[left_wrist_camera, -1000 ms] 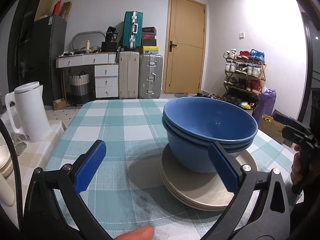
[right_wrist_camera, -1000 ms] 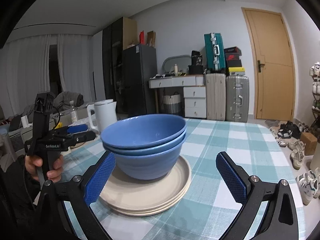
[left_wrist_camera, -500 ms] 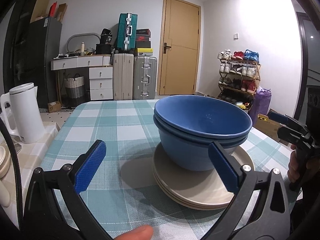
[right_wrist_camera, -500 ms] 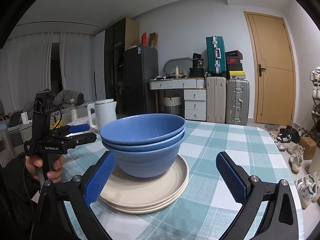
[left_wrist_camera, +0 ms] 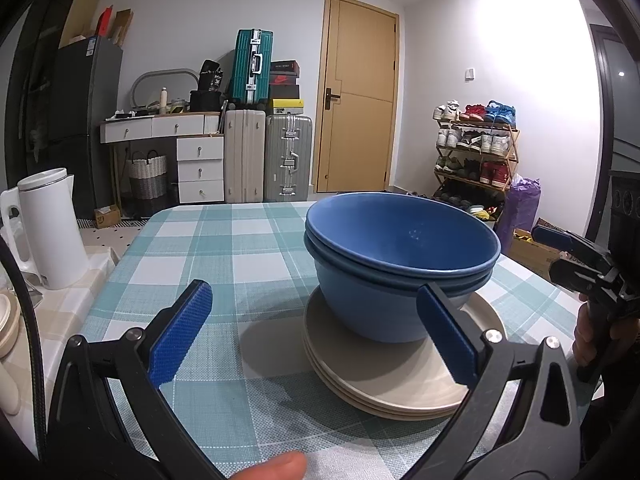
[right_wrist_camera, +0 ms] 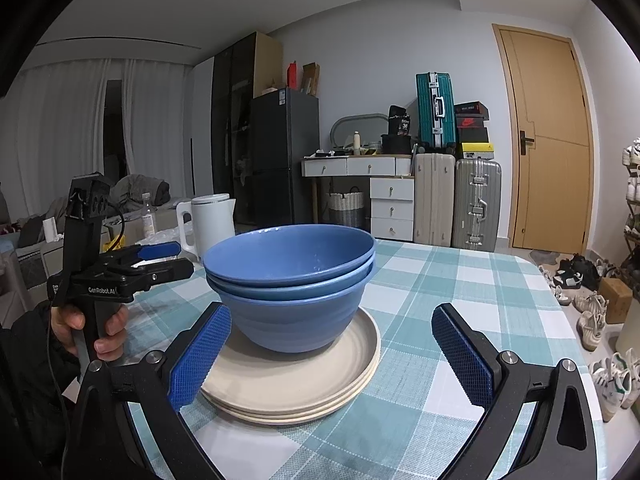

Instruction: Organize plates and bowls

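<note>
We hold the left hand-held gripper [left_wrist_camera: 314, 330] wide and empty, its right finger crossing in front of the bowls [left_wrist_camera: 400, 256] but, as far as we can tell, not touching them. Our right hand-held gripper [right_wrist_camera: 330, 354] is just as wide and empty, with its left finger near the plates [right_wrist_camera: 296, 384].

The task's things sit together on the checked worktop [left_wrist_camera: 224, 248]: blue bowls nested one in another, standing upright on a stack of beige plates [left_wrist_camera: 384, 380]. We count at least two bowls from the left and what looks like three rims from the right; the plates look like three.

Over the last second the stack itself has not shifted on the cloth. What has changed is our view: both cameras have dropped a little lower, so the bowls sit higher in each picture and we see less of their insides. Neither gripper has narrowed.

We judge the sorting to be finished or nearly so, since nothing loose remains in sight on the worktop. The kettle [left_wrist_camera: 52, 232] stands off to the left on another surface, well apart. If another move follows, we expect it to be a retreat or a final nudge.
</note>
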Motion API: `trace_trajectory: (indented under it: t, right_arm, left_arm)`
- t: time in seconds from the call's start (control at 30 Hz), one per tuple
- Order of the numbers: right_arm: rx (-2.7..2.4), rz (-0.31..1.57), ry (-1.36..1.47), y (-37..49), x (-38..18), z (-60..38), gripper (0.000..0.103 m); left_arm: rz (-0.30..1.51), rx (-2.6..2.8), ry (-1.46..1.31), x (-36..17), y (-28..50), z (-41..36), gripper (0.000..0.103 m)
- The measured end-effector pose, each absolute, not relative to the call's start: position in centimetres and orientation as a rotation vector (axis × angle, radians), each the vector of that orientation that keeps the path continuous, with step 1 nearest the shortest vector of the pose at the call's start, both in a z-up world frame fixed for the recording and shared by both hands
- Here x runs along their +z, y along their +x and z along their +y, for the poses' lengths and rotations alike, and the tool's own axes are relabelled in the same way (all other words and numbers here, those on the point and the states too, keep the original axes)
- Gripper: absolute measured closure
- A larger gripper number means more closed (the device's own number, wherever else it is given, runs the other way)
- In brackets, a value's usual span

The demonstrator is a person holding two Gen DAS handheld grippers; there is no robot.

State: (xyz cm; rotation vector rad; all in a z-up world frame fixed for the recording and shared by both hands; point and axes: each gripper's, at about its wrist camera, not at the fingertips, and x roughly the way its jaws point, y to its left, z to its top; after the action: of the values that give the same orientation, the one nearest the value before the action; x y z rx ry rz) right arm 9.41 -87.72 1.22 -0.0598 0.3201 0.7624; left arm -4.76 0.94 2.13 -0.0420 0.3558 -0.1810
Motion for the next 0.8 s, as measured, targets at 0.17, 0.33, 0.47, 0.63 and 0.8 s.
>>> trace_trajectory:
  t: [0.17,0.33,0.47,0.63,0.8]
  right_arm:
    - [0.758,0.32,-0.046,9.54,1.15,-87.79,0.001]
    - [0.758,0.321,-0.046,9.58,1.09,-87.83,0.001]
    - [0.756,0.321,-0.044,9.56,1.1,-87.85,0.001]
    - [0.752,0.321,-0.04,9.56,1.07,-87.98,0.001]
    - [0.753,0.322,-0.042,9.53,1.07,-88.06,0.001]
  left_arm:
    - [0.356,-0.181,-0.043,2.12,-4.84,0.99,0.001]
    - [0.355,-0.181,-0.044,2.05,-4.83,0.93,0.001]
    - [0.355,-0.181,-0.043,2.06,-4.84,0.99,0.001]
    - [0.355,-0.181,-0.043,2.06,-4.87,1.0,0.001]
    - [0.354,-0.181,-0.042,2.11,-4.91,0.97,0.001]
